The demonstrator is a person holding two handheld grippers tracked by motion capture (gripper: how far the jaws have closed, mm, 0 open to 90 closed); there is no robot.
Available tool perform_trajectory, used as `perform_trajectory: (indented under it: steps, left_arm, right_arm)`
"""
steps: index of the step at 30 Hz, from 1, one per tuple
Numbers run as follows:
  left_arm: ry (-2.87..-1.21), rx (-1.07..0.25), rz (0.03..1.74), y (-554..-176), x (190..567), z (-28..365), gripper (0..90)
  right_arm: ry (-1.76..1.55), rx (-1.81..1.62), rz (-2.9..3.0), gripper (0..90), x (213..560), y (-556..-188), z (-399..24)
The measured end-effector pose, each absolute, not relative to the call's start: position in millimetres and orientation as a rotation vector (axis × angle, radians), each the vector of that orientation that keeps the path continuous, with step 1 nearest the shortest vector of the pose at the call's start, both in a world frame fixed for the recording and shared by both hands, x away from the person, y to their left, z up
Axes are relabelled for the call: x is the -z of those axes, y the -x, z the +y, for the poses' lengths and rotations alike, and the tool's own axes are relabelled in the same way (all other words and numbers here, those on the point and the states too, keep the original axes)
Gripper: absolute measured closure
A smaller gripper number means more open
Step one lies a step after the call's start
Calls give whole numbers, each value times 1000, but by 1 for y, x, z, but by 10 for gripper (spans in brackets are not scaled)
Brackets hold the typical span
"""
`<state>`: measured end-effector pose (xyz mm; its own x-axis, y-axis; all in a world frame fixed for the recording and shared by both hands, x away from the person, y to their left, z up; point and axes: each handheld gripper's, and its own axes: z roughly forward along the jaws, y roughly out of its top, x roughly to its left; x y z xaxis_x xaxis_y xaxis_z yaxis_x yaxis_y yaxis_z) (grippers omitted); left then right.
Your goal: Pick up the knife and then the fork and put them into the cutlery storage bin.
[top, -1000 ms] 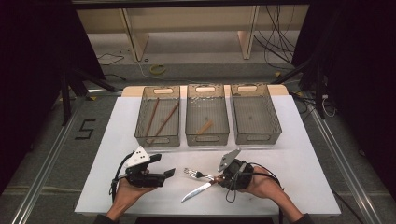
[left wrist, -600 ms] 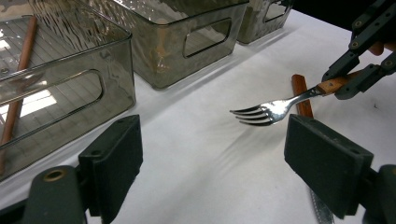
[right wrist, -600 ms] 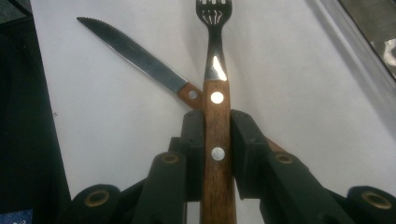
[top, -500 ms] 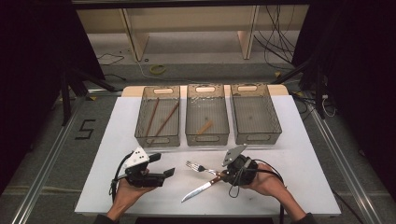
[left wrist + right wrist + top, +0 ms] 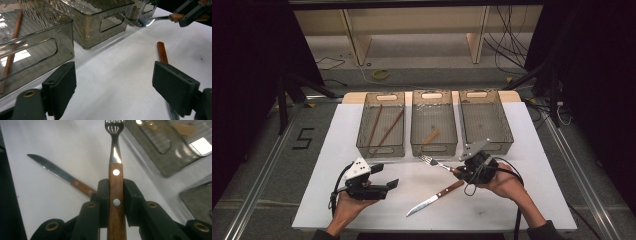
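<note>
Right tongs (image 5: 460,171) clamp fork (image 5: 114,157) by wooden handle, tines aimed toward middle bin (image 5: 433,145); left tongs (image 5: 122,82) wide, empty.

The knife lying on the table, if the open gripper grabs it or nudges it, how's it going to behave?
The knife looks rigid: metal blade, riveted wooden handle. Lying flat on the smooth white table, it would probably slide or pivot, not roll. The left gripper may find that low profile awkward; the thicker handle seems the safer hold.

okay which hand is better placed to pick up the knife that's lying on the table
Left, probably. The left gripper is open and holds nothing, with the knife lying on the table just beyond its jaws. The right gripper is shut on the fork, so it would first have to put that down.
</note>
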<state>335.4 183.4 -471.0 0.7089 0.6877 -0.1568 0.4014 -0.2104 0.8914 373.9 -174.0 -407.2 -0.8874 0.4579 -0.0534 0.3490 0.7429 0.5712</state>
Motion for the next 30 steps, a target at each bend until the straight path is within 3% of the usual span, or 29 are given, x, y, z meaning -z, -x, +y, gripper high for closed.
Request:
perform_trajectory:
  steps: [30]
  left_arm:
    - [-1809,-344,866,-336,471,187,185]
  right_arm:
    - [-803,-898,2608,768,376,-416,-197]
